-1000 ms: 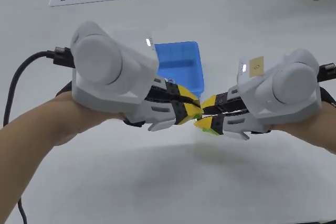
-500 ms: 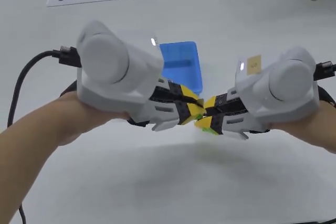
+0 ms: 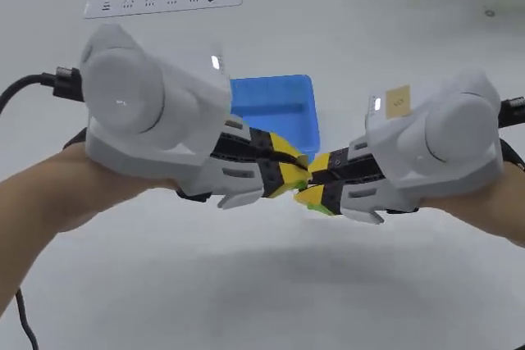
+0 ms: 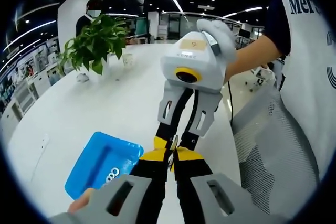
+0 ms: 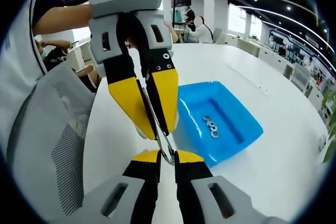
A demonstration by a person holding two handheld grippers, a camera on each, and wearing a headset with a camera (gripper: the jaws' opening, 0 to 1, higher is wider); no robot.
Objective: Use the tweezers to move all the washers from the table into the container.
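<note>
The white bench (image 3: pixel 246 293) carries everything, with a power strip (image 3: pixel 162 2) far off at 11 o'clock in the head view. Above it the left tool (image 4: pixel 170 157) and the right tool (image 5: pixel 167 157) meet tip to tip. Each has its jaws drawn in on the tweezers (image 5: pixel 160 135), the left clamped along the arms and the right pinched on one end, as far as the gripper views show.

The blue container (image 3: pixel 275 92), a shallow rectangular tray, sits on the bench just beyond the meeting tips, at about 12 o'clock in the head view and at 3 o'clock in the right gripper view.

The tweezers look like a thin strip of bright metal. They are probably light, springy and slick, so a hold around mid-length, flat across both arms, should let a squeeze close the points without the tweezers twisting.

The washers (image 5: pixel 211 124) I can make out are small silver rings lying close together on the container's floor. They are likely hard, flat and nearly weightless, apt to skate away, and are best nipped across the rim through the hole.
</note>
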